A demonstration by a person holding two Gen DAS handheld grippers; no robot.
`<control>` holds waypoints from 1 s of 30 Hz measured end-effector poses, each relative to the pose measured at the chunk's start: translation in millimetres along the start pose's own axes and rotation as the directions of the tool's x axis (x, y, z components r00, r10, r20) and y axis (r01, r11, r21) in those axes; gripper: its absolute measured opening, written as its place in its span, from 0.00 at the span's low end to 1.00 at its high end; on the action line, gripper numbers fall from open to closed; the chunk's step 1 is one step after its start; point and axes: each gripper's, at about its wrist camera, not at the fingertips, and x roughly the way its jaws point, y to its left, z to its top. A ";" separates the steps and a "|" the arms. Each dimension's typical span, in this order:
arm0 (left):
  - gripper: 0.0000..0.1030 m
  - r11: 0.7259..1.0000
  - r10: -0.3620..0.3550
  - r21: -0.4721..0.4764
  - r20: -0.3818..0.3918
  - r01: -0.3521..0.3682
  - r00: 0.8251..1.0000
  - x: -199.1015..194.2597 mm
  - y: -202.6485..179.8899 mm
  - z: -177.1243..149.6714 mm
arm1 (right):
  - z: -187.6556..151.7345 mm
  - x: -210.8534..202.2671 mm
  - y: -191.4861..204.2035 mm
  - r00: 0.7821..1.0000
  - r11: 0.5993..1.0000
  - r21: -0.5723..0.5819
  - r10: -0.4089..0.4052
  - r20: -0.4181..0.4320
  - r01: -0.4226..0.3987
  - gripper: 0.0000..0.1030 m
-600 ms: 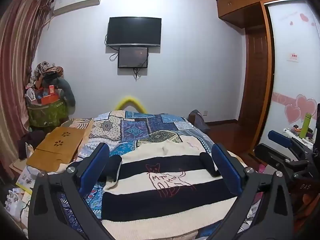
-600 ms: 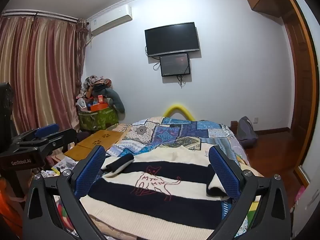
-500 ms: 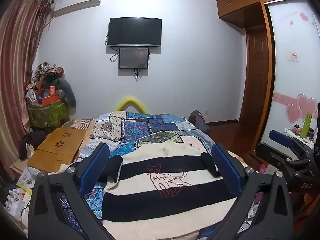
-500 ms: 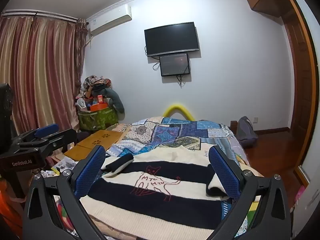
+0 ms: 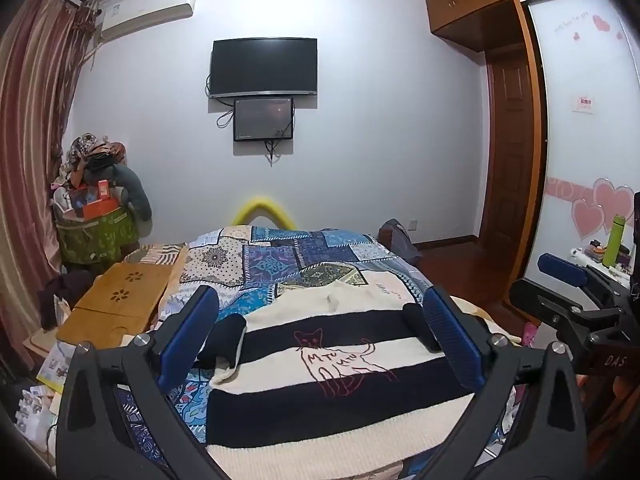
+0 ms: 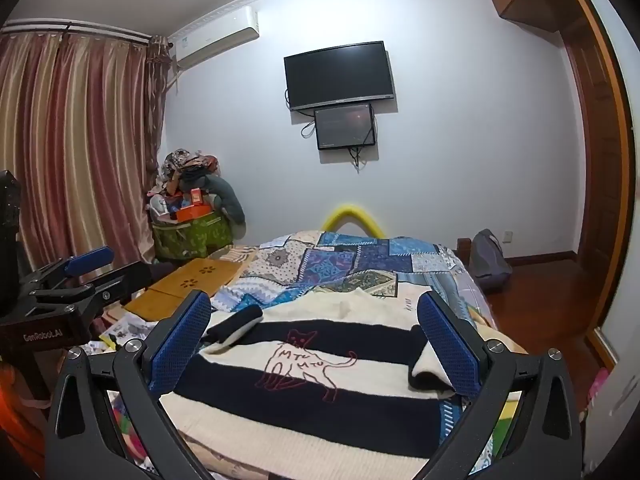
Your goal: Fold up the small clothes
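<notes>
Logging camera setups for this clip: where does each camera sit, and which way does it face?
Left wrist: on the left gripper, open, facing along the bed at the striped sweater; the right gripper shows at its right edge.
Right wrist: on the right gripper, open, facing the same sweater; the left gripper shows at its left edge.
Shared: sweater, quilt, wall TV.

— What flanks the sweater (image 5: 332, 376)?
— A wooden tray (image 5: 116, 304) just beside the bed (image 5: 288, 256) on the left, bare floor (image 6: 552, 300) on the right.
— Above it?
— Open air; the other gripper (image 5: 576, 300) hangs near the right edge.
</notes>
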 end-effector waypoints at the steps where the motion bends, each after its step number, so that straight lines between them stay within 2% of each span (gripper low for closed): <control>1: 1.00 1.000 0.001 0.000 0.000 -0.001 1.000 0.1 -0.5 0.0 | -0.2 0.3 -0.6 1.000 1.000 0.000 0.000 0.000 0.000 1.00; 30: 1.00 0.999 -0.025 -0.025 -0.009 0.024 1.000 0.6 1.6 4.9 | -0.5 1.3 -3.9 1.000 1.000 0.005 -0.010 -0.009 0.010 1.00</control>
